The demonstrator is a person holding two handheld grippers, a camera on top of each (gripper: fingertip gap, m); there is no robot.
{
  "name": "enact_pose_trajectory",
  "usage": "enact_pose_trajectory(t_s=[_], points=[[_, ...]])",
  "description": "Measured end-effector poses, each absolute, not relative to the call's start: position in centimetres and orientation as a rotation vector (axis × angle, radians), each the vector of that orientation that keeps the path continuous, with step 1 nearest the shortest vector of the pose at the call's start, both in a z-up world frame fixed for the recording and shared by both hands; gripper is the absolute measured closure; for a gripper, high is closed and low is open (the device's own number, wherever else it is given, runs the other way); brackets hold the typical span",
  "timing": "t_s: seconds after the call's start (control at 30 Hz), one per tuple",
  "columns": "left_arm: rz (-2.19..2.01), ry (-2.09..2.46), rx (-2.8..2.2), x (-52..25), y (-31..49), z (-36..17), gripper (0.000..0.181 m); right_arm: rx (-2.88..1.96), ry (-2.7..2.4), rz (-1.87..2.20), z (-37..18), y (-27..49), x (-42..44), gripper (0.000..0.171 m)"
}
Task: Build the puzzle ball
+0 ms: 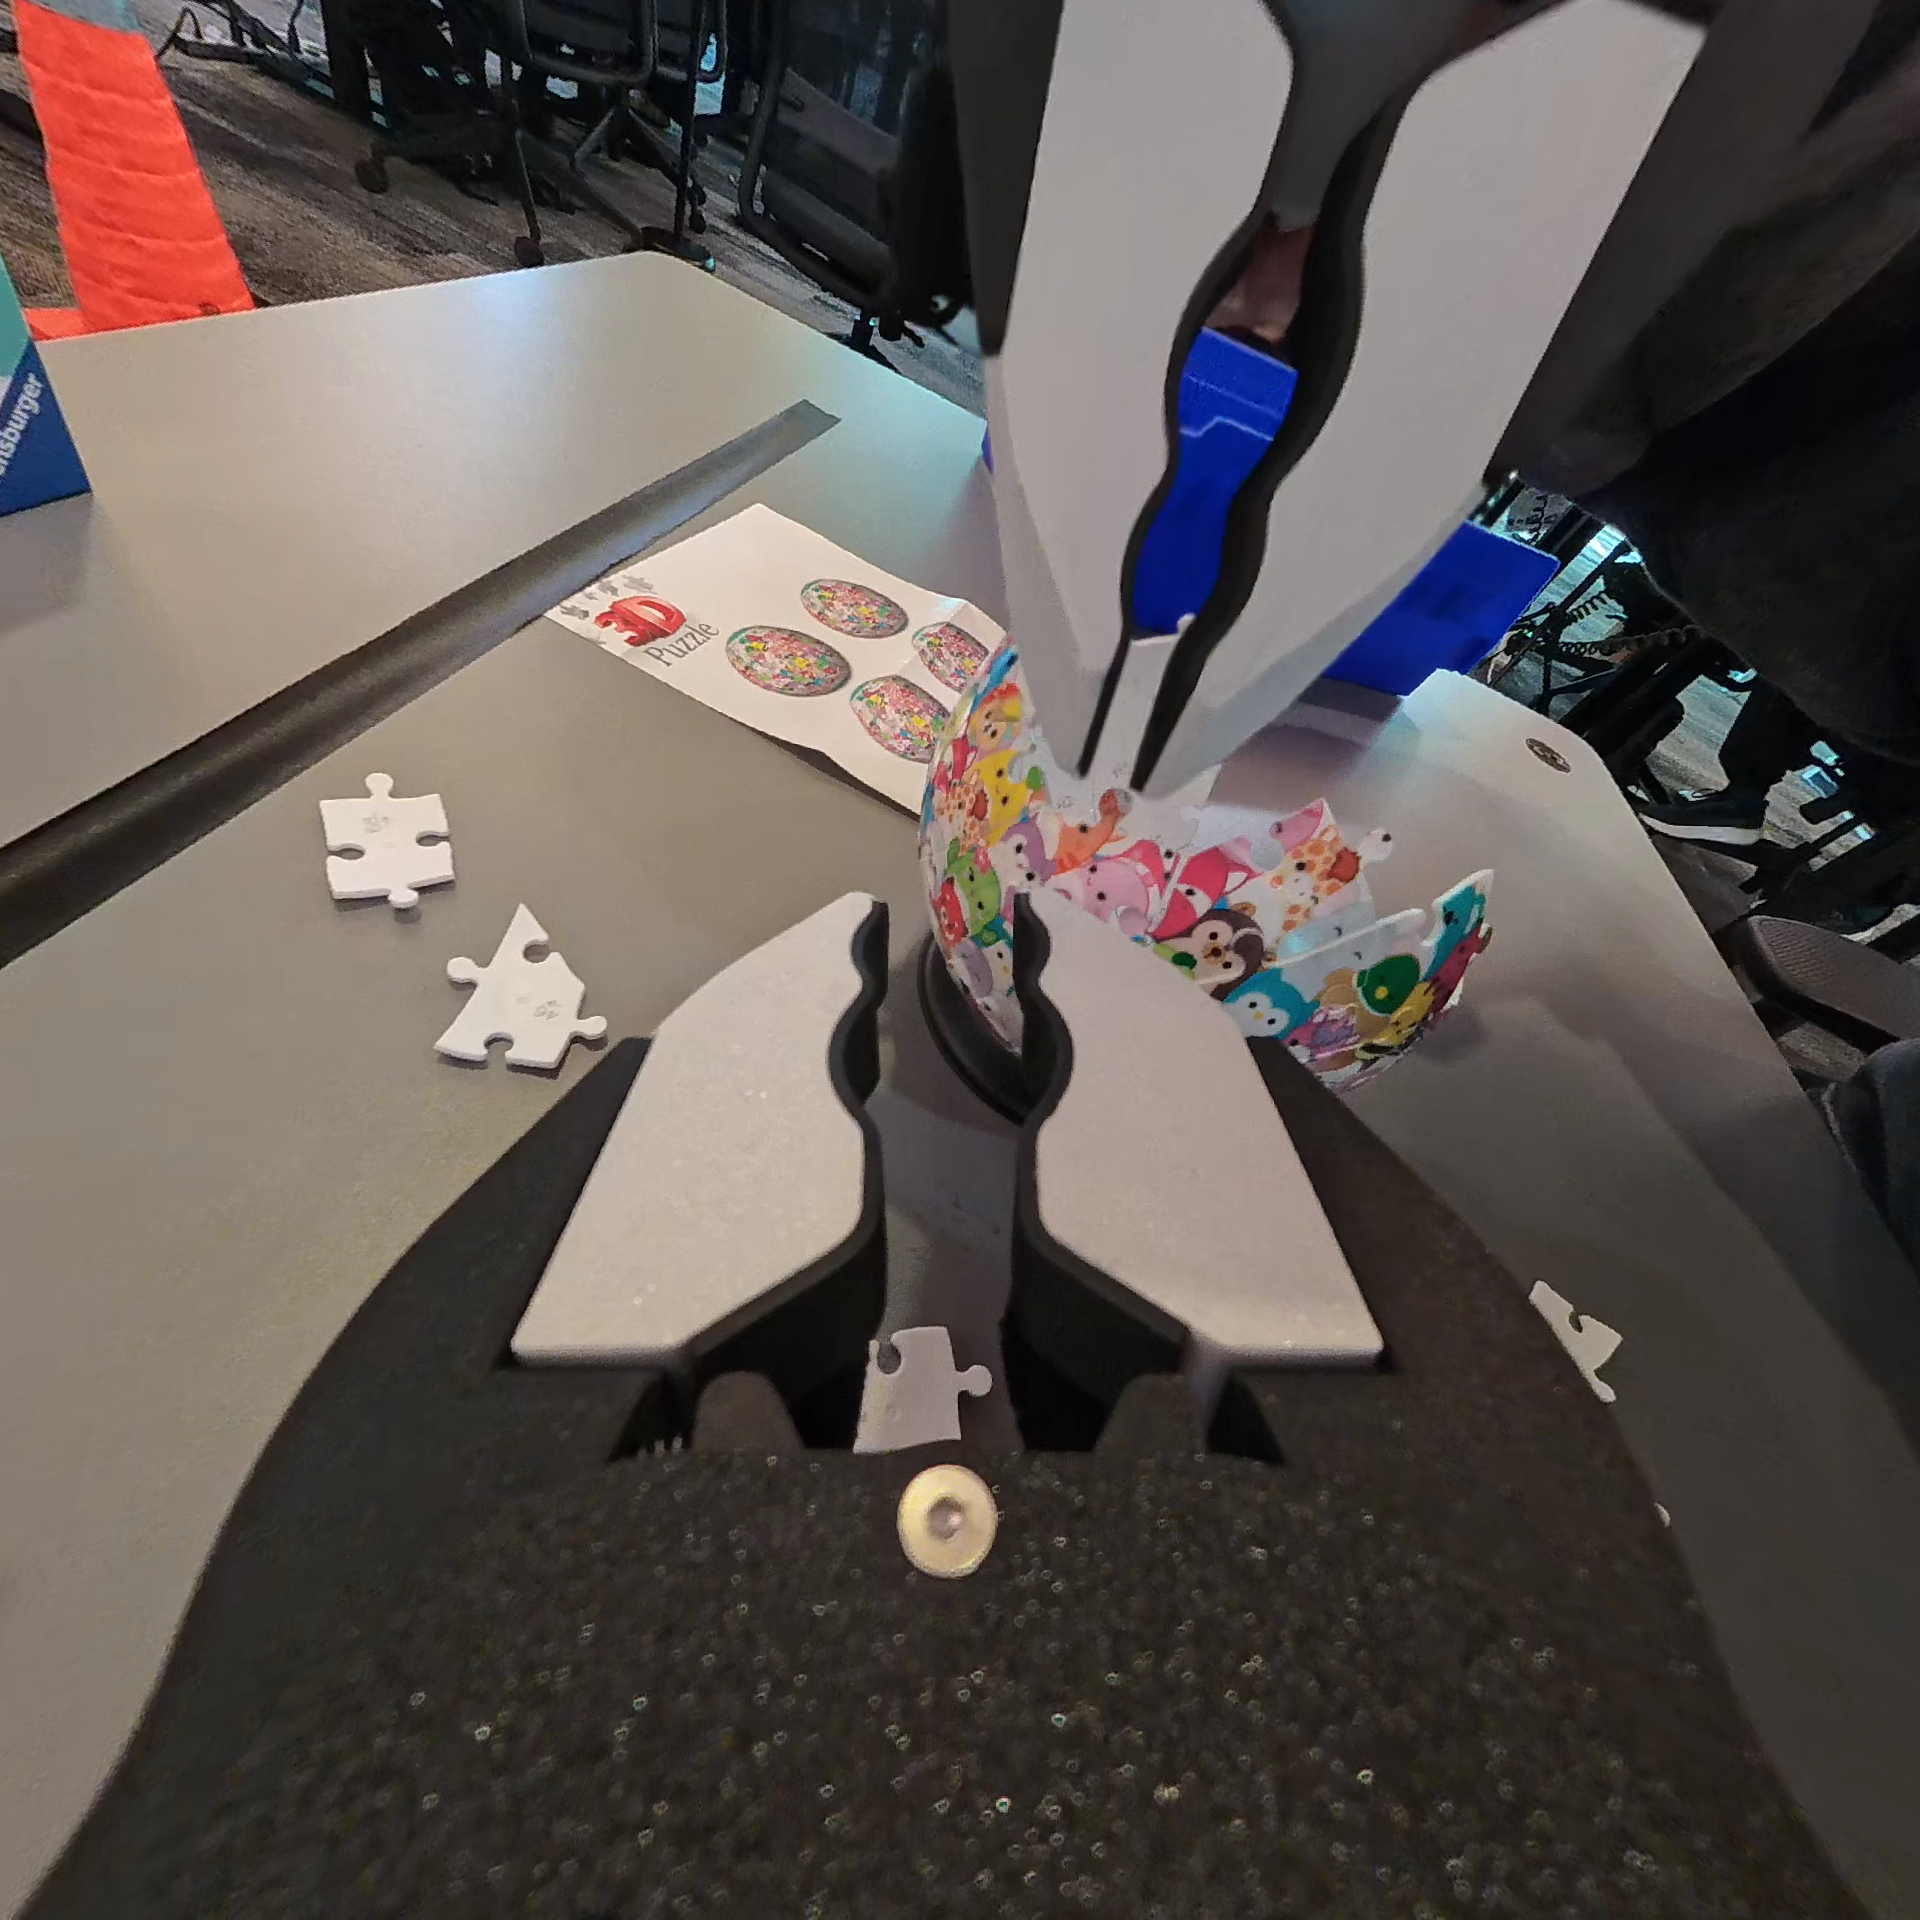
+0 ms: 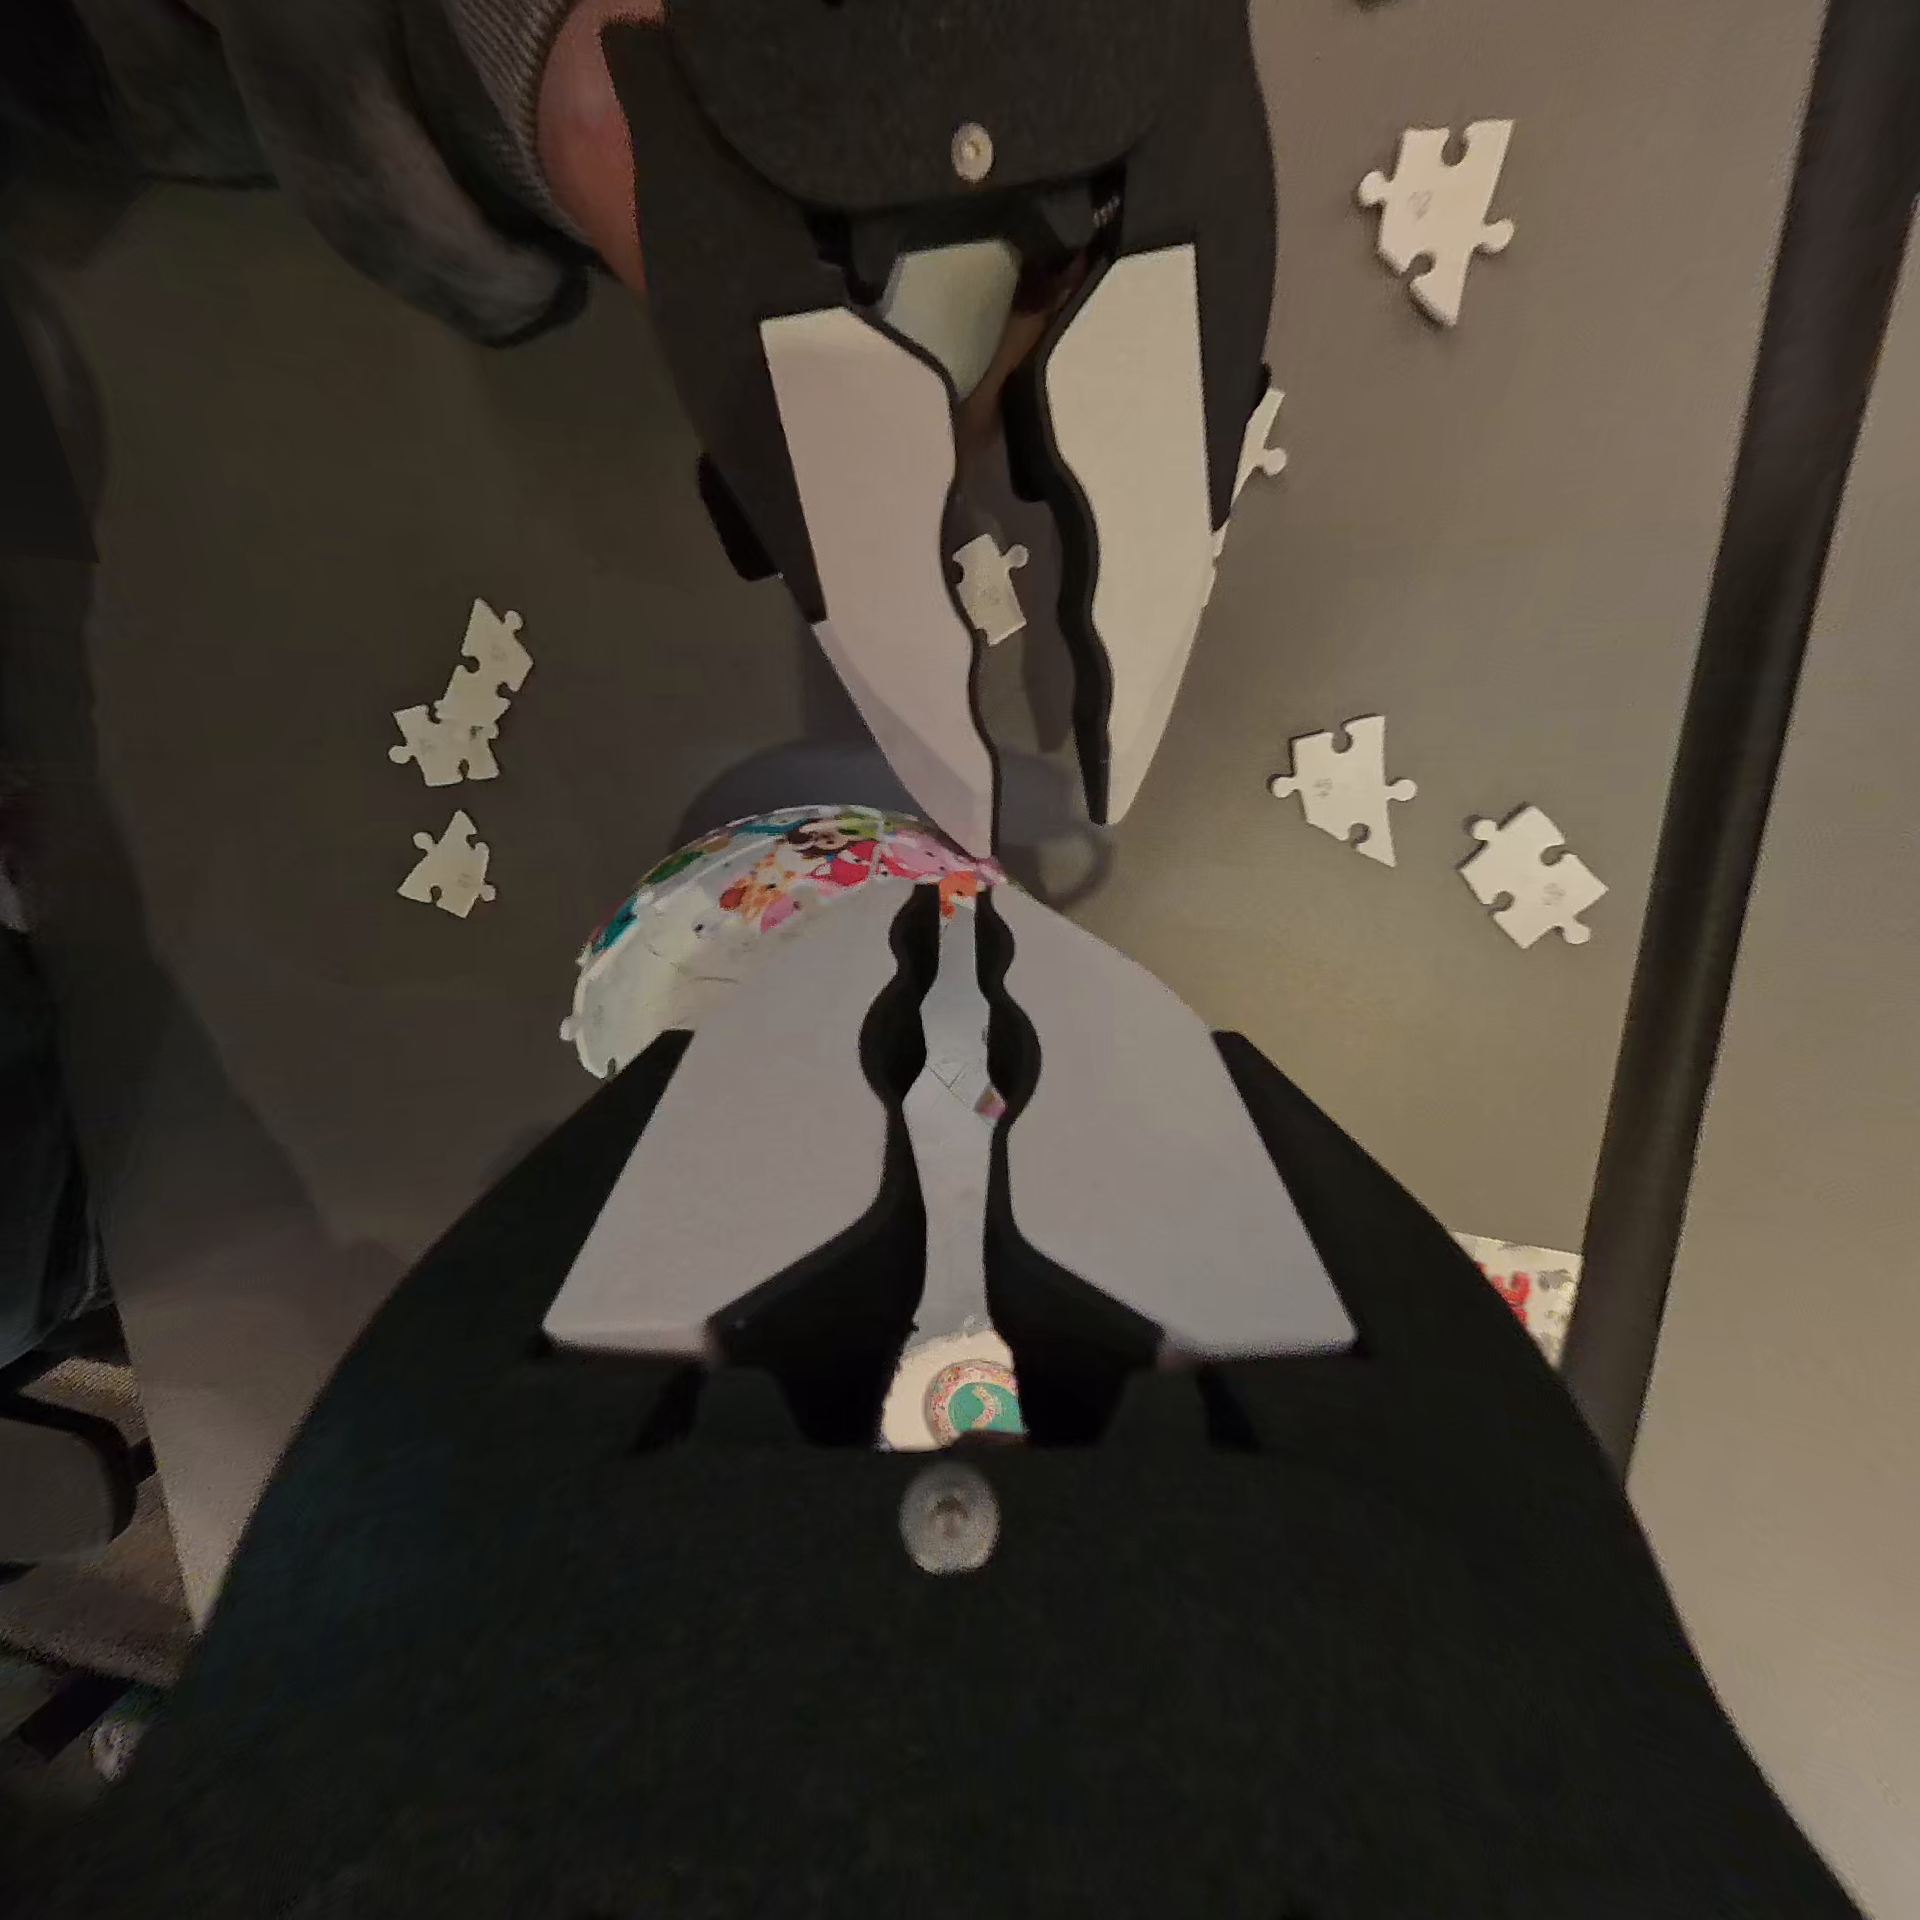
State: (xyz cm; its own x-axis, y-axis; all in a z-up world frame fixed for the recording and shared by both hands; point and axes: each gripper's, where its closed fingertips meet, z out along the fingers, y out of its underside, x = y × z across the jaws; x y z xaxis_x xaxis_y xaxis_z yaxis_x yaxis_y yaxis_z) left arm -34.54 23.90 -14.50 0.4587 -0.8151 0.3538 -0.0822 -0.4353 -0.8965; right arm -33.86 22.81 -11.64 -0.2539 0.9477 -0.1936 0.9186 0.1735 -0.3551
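The grey counter [image 1: 312,1039] carries everything here: the half-built puzzle ball [image 1: 1174,904] sits on a dark ring stand [image 1: 961,1023] just ahead of the left gripper, with a folded instruction sheet [image 1: 800,634] behind it and a blue box corner [image 1: 31,436] at the far left edge.

The ball is an open shell, colourful outside, its upper rim jagged and unfinished, so I'd judge the build partly done. The step in hand looks like fitting 1 more piece into that rim.

The right gripper [image 1: 1112,774] comes down from above with its fingers narrowed onto a white piece [image 1: 1127,691], its tip touching the ball's top edge. The left gripper [image 1: 951,914] points at the ball's side with its fingers only narrowly apart, holding nothing that I can see; whether they touch the shell I cannot tell.

Loose pieces lie face down on the counter: 2 to the left [image 1: 387,840] [image 1: 520,997], 1 under the left gripper [image 1: 920,1387], and more in the right wrist view [image 2: 1439,213] [image 2: 1345,784] [image 2: 1532,873] [image 2: 462,696].

Next, I'd guess, the held piece must be lined up with the rim's tabs and pressed in while the left gripper steadies the shell.
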Motion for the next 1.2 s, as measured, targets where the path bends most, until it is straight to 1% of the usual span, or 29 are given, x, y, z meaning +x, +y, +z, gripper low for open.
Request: enact_pose_trajectory(t_s=[0.13, 0.27, 0.4, 0.47, 0.53, 0.6, 0.67, 0.77, 0.97, 1.2], points=[[-1.049, 0.76, -1.829, -34.5, 23.9, -14.5, 0.159, -1.861, -2.2, 0.589, -9.6, 23.2, -34.1, 0.171], [-1.05, 0.76, -1.828, -34.6, 23.8, -14.5, 0.159, -2.022, -2.012, 0.387, -11.5, 23.4, -31.7, 0.171], [-1.046, 0.764, -1.828, -34.5, 23.7, -14.5, 0.159, -2.157, -1.74, 0.606, -12.5, 21.9, -32.1, 0.171], [-1.044, 0.765, -1.827, -34.5, 23.7, -14.5, 0.159, -2.129, -1.673, 0.667, -12.1, 21.6, -32.5, 0.171], [-1.045, 0.765, -1.828, -34.5, 23.7, -14.5, 0.159, -2.088, -1.65, 0.683, -11.2, 21.3, -32.9, 0.171], [-1.044, 0.765, -1.828, -34.5, 23.7, -14.5, 0.159, -2.071, -1.672, 0.607, -11.0, 21.2, -32.7, 0.171], [-1.045, 0.767, -1.83, -34.5, 23.7, -14.5, 0.159, -2.099, -1.695, 0.532, -11.9, 21.2, -32.1, 0.171], [-1.041, 0.771, -1.83, -34.5, 23.7, -14.5, 0.159, -2.132, -1.673, 0.547, -13.1, 21.0, -32.1, 0.171], [-1.038, 0.783, -1.826, -34.2, 23.6, -14.5, 0.159, -2.11, -1.592, 0.518, -13.5, 21.8, -32.4, 0.171], [-1.04, 0.795, -1.824, -33.9, 23.5, -14.5, 0.159, -2.093, -1.621, 0.453, -15.1, 21.9, -32.3, 0.171]])
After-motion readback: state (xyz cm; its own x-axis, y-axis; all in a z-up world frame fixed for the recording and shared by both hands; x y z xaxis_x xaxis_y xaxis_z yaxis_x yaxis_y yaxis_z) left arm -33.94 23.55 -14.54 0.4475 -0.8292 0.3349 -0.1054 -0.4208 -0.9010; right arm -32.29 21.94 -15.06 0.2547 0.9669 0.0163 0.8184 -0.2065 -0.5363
